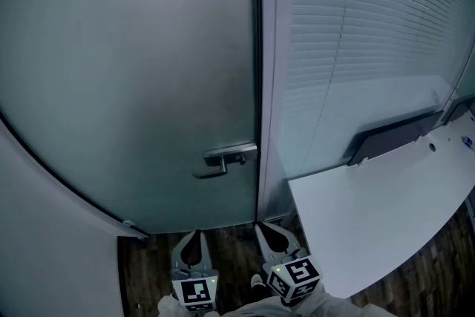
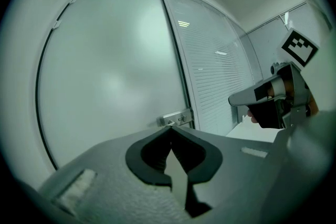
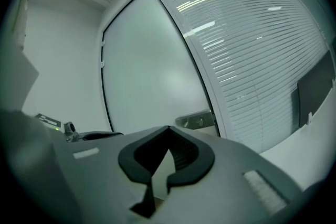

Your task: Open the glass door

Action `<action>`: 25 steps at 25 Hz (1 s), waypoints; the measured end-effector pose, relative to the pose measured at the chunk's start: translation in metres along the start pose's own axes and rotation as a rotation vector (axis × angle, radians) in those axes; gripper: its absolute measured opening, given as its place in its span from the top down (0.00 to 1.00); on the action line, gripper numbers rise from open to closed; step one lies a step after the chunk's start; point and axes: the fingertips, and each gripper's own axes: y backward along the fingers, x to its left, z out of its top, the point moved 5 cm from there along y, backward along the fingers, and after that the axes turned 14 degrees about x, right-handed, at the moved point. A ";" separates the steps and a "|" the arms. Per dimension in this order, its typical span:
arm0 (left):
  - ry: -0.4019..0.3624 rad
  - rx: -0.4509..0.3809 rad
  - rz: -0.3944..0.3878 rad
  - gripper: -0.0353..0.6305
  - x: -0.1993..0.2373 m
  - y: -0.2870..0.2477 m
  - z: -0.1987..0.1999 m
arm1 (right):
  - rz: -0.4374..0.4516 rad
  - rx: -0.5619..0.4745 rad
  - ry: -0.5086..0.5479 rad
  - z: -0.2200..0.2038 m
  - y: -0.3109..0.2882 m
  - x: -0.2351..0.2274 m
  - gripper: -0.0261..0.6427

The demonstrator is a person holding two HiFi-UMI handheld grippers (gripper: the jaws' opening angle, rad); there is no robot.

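You are pointing your left claw [image 1: 194,235] and right claw [image 1: 269,232], both closed on nothing, at the handle [image 1: 225,159] of the glass door [image 1: 133,70], so they could be slipping off it.

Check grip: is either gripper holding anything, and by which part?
Nothing held. Left gripper and right gripper both have jaws together and empty, not touching the door handle.

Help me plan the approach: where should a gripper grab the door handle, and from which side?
Grip the handle at its free left end, far from the pivot at the right edge of the door. Come from the front, jaws above and below, since it lies level.
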 end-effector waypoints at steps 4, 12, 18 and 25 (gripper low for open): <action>-0.042 0.014 0.037 0.94 0.005 -0.034 0.009 | 0.000 -0.002 0.009 0.020 -0.019 -0.021 0.96; -0.146 0.121 0.024 0.83 0.021 -0.085 -0.002 | -0.021 0.042 -0.014 0.020 -0.047 -0.034 0.96; -0.352 0.197 0.012 0.66 0.035 -0.128 -0.014 | -0.082 0.058 -0.042 0.018 -0.057 -0.041 0.96; -0.688 0.162 0.100 0.65 0.042 -0.172 -0.017 | -0.169 0.052 -0.059 0.019 -0.053 -0.050 0.96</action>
